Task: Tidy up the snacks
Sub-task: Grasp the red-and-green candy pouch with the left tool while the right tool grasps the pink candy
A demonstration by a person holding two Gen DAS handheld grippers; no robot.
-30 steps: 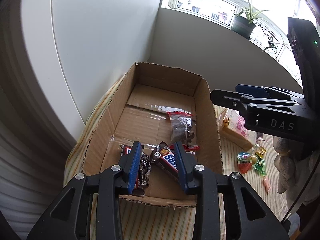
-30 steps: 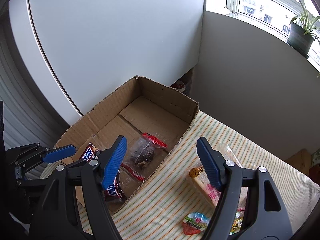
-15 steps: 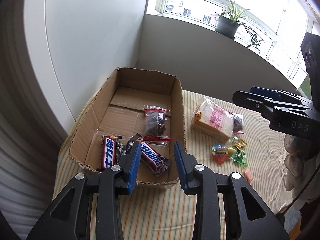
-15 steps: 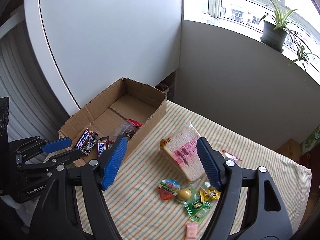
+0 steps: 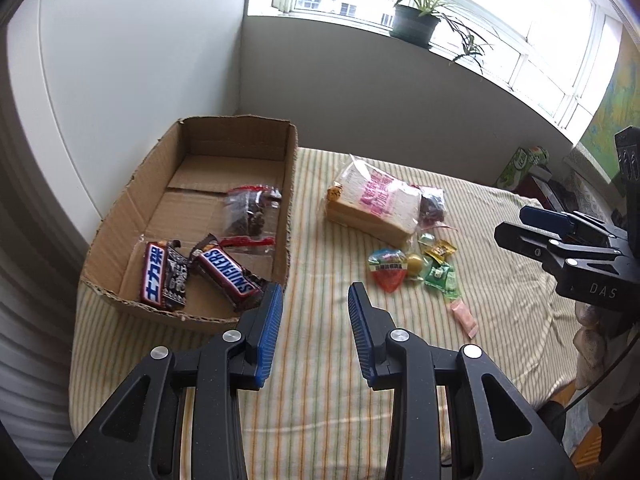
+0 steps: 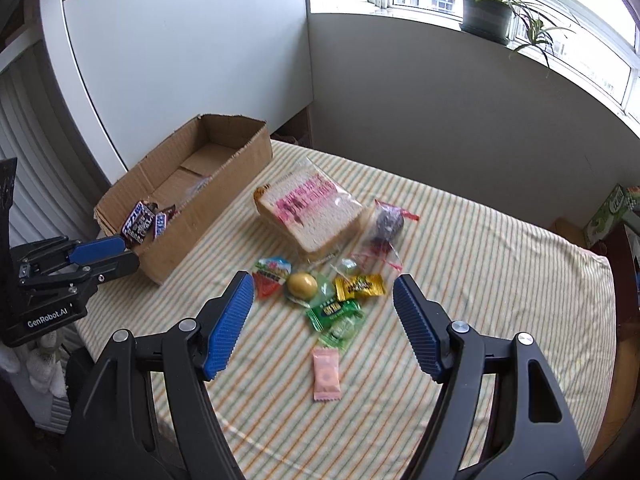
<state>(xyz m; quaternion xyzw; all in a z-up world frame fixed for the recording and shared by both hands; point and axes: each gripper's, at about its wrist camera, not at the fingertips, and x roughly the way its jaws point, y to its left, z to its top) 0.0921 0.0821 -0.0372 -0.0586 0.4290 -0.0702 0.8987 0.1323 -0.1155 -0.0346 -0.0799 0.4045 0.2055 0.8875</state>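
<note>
A cardboard box (image 5: 288, 184) (image 6: 224, 200) lies at the left of the striped table. It holds two Snickers bars (image 5: 228, 274) and a clear bag of dark snacks (image 5: 250, 216). On the cloth lie a bagged bread slice (image 5: 376, 204) (image 6: 312, 208), a second dark snack bag (image 6: 384, 224), a red jelly cup (image 6: 274, 274), a yellow ball (image 6: 302, 285), green packets (image 6: 334, 312) and a pink packet (image 6: 326, 376). My left gripper (image 5: 314, 312) is open and empty beside the box's near right corner. My right gripper (image 6: 324, 312) is wide open and empty above the small candies.
White walls stand behind the box and the table. A potted plant (image 6: 486, 10) sits on the window sill. A green carton (image 6: 612, 216) stands past the table's right end. The striped cloth (image 6: 480, 280) stretches to the right of the snacks.
Both grippers have pulled back from the box and swung right towards the loose snacks. The left gripper has opened a little wider. The snacks in the box lie where they were.
</note>
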